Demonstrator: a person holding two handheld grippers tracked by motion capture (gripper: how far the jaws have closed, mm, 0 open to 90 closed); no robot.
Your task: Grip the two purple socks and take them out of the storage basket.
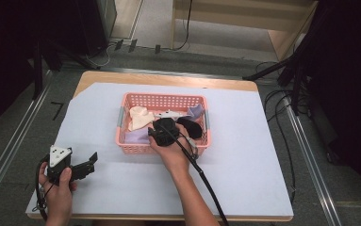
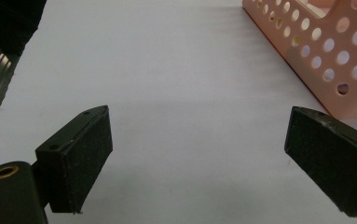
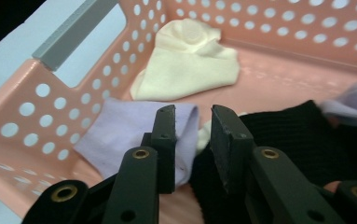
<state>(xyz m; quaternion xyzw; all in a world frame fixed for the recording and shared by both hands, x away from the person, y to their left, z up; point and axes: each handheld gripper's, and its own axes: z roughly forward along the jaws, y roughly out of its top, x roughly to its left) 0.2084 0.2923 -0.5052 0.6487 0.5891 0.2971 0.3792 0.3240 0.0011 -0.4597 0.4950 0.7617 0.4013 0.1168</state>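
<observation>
High view: wooden worktop [image 1: 168,78] covered with a pale lavender sheet [image 1: 244,155]. Near its middle, a pink perforated plastic basket [image 1: 161,100] with grey handles at both ends. Inside, a cream sock [image 1: 140,117] at the left, a lilac cloth [image 1: 136,137] at the near left corner, a black knitted item [image 1: 191,127] toward the right, a second lilac piece [image 1: 196,112] at the far right, and something white between them, too small to tell apart. Right tool [image 1: 161,127] reaching down into the basket over the near wall, hand [image 1: 173,150] behind it, black cable trailing toward the near edge. Left tool [image 1: 92,160] well apart from the basket, low over the sheet at the near left, held in the left hand [image 1: 58,186], grey three-cornered plate on top.

Left gripper view: left tool [image 2: 197,158] with jaws wide apart, nothing between them, bare sheet [image 2: 167,70] below. Corner of the basket [image 2: 325,56] at upper right, just beside the right-hand jaw.

Right gripper view: right tool [image 3: 194,140] inside the basket [image 3: 36,107], jaws nearly together with a narrow gap, a fold of the lilac cloth [image 3: 115,135] beside one jaw and the black knitted item [image 3: 288,135] beside the other; cannot tell whether anything is pinched. Cream sock [image 3: 185,60] farther back against the wall.

No readable writing, brands or labels anywhere.
</observation>
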